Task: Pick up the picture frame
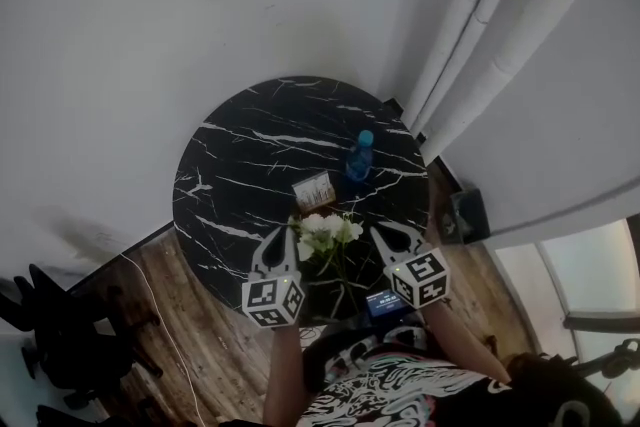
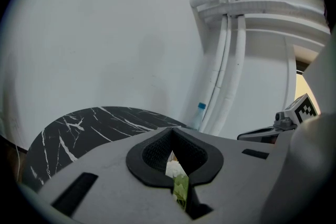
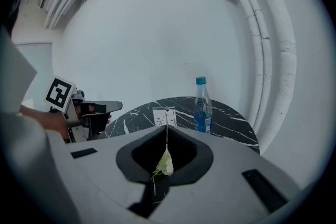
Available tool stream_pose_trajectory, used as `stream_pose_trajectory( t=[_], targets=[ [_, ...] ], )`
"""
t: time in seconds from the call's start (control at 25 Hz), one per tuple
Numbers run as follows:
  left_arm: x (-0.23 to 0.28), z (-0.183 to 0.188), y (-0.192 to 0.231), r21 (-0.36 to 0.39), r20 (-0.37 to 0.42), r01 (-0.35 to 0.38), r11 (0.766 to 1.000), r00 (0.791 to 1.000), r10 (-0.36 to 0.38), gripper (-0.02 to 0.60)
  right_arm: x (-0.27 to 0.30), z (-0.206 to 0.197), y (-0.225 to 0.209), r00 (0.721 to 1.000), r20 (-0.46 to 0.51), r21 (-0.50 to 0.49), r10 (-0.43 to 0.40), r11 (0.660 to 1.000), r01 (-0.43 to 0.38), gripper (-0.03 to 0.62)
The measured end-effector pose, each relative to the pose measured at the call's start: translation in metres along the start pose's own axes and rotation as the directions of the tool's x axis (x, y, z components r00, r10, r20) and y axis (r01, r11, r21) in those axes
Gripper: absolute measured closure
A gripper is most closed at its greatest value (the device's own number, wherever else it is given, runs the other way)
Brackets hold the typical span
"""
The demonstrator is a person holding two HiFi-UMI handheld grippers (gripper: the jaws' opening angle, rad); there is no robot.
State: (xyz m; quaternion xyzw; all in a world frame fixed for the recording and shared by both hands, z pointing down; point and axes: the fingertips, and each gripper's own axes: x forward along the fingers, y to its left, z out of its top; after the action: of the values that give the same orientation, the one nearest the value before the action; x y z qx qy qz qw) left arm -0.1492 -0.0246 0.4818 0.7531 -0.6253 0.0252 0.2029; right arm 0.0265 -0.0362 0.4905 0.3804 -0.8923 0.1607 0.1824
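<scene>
The small picture frame (image 1: 314,190) stands near the middle of the round black marble table (image 1: 240,165), left of a water bottle. In the right gripper view the picture frame (image 3: 164,116) shows straight beyond the jaws, well apart from them. My left gripper (image 1: 284,235) and right gripper (image 1: 386,235) hover over the table's near edge, one on each side of a bunch of white flowers (image 1: 326,229). Both are shut with nothing held. The left gripper (image 2: 171,132) has flowers (image 2: 179,182) showing through the slit between its jaws; the right gripper (image 3: 167,128) shows a leaf (image 3: 164,165) the same way.
A blue-capped water bottle (image 1: 358,158) stands right of the frame, also bottle (image 3: 202,105) and bottle (image 2: 198,114). White pipes (image 1: 480,35) run down the wall behind the table. A small dark box (image 1: 468,213) sits on the wooden floor at the right, and dark chair legs (image 1: 60,335) at the left.
</scene>
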Motion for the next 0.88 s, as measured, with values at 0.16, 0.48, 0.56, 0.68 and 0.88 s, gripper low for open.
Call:
stream_pose_trajectory(
  t=[0.16,0.48,0.56,0.68,0.88],
  targets=[
    [0.009,-0.005,0.009,-0.008,-0.020,-0.013,1.000,1.000,0.013,0.568,0.014,-0.001,-0.003,1.000,-0.020,0.002,0.012,1.000,-0.012,0.576],
    [0.032,-0.022,0.023,-0.001,-0.070,-0.015,1.000,0.997,0.015,0.568,0.041,-0.012,-0.013,0.997,-0.067,0.005,0.043,0.999,-0.043,0.576],
    [0.037,-0.026,0.025,-0.013,-0.076,-0.018,1.000,0.997,0.017,0.568,0.048,-0.015,-0.018,0.997,-0.077,-0.007,0.029,1.000,-0.029,0.576],
    [0.043,-0.032,0.027,-0.003,-0.092,-0.018,1.000,0.996,0.018,0.568,0.058,-0.020,-0.023,0.994,-0.104,-0.044,0.022,0.999,-0.027,0.574],
    [0.055,-0.040,0.033,0.027,-0.120,-0.011,1.000,0.993,0.014,0.566,0.078,-0.023,-0.029,0.990,-0.129,-0.067,0.052,0.996,-0.061,0.574]
  ],
)
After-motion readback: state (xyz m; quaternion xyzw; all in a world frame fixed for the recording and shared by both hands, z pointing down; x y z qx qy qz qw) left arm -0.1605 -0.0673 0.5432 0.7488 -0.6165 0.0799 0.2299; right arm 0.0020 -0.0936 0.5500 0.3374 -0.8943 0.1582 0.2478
